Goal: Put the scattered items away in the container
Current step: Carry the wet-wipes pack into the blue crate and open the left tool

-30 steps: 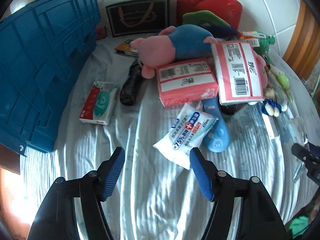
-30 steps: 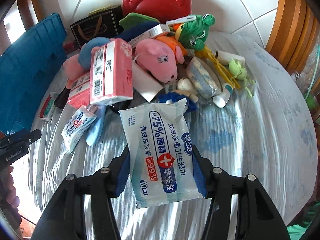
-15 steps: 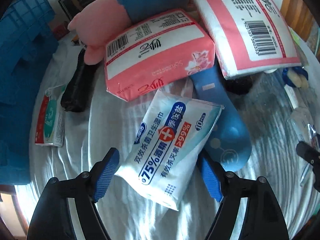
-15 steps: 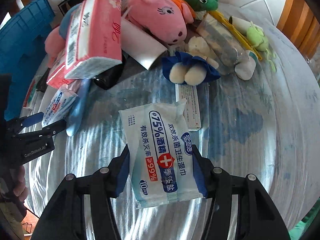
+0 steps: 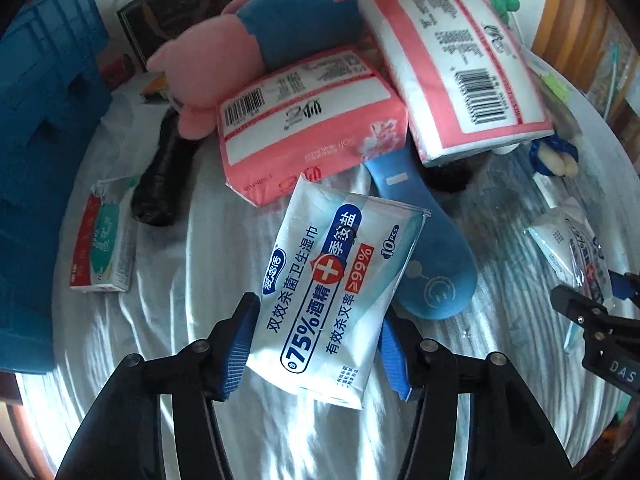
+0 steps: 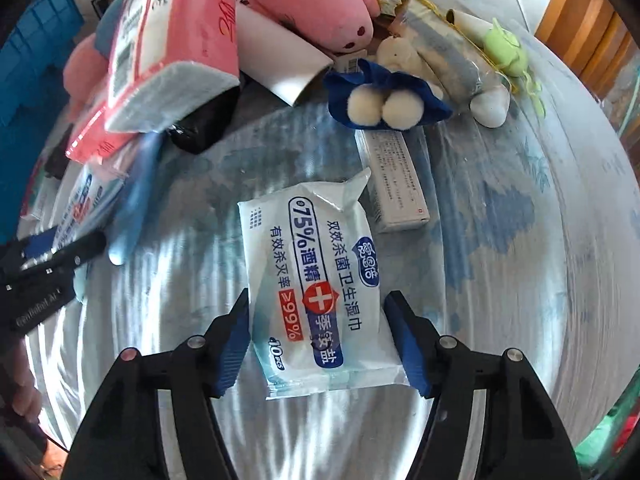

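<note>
A pack of wet wipes [image 5: 334,280] lies flat on the cloth-covered table [image 5: 160,320], its near end between the blue pads of the left gripper [image 5: 316,346]. The fingers are spread wide on either side of the pack, and I cannot tell whether they press it. At 12 o'clock from this pack sits a pink tissue pack [image 5: 308,120], with a second, larger tissue pack [image 5: 460,80] at 1 o'clock; a blue shoehorn-like piece [image 5: 432,264] pokes out at 2 o'clock. A toothpaste box [image 5: 102,252] lies at 9 o'clock, beyond it the blue container [image 5: 44,120].

The right gripper [image 6: 320,344] grips a second wipes pack [image 6: 320,280] by its sides, jaws spread to the pack's width. At 1 o'clock from it lies a white carton [image 6: 394,180], and a pink plush pig [image 6: 312,0] at 12 o'clock.
</note>
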`<state>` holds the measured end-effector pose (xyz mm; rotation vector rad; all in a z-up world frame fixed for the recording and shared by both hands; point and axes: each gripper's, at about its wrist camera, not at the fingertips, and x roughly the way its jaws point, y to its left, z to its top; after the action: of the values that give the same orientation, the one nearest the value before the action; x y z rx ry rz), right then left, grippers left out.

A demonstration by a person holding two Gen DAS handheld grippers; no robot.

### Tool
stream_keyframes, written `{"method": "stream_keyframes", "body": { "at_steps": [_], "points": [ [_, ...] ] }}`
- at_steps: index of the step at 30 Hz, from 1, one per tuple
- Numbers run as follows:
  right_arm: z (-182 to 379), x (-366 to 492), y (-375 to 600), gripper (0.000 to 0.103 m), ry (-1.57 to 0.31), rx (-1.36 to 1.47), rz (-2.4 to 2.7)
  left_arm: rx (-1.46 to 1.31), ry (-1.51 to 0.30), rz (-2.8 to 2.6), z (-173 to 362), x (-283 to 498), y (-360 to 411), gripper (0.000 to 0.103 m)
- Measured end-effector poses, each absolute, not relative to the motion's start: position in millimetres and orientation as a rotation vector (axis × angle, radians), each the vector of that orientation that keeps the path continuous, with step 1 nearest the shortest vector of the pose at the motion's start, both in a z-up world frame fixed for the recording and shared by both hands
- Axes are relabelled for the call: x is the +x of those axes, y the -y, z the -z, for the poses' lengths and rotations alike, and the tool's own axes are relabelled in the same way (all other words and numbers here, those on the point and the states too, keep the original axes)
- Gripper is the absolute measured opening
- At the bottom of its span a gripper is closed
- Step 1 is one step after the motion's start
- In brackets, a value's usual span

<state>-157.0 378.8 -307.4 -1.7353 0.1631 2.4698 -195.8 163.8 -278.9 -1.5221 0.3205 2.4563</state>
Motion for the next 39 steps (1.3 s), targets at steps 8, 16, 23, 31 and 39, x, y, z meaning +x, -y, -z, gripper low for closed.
{"method": "stream_keyframes", "body": {
  "at_steps": [8, 16, 23, 31, 39],
  "points": [
    [238.2, -133.5, -348.3, 0.064, -0.111, -1.546, -2.637, -1.378, -0.237, -2.638, 202.0, -177.1, -130.6, 0.056],
    [137.3, -132.2, -291.7, 0.064, 0.016, -1.322, -2.924, -1.199, -0.139, -2.842, 120.3, -154.4, -91.4, 0.056],
    [52.8, -123.2, -228.9, 0.064, 0.176, -1.07, -3.199, -0.991, -0.054, -3.096, 44.3, -122.4, -30.7, 0.056],
    [-16.9, -127.1, -118.3, 0.064, 0.306, -0.858, -3.435, -0.827, -0.011, -3.314, -14.2, -117.6, 76.7, 0.056],
    [-33.5, -160.5, 22.0, 0.064, 0.305, -0.847, -3.546, -0.874, -0.008, -3.41, -25.6, -146.2, 213.5, 0.056]
  ]
}}
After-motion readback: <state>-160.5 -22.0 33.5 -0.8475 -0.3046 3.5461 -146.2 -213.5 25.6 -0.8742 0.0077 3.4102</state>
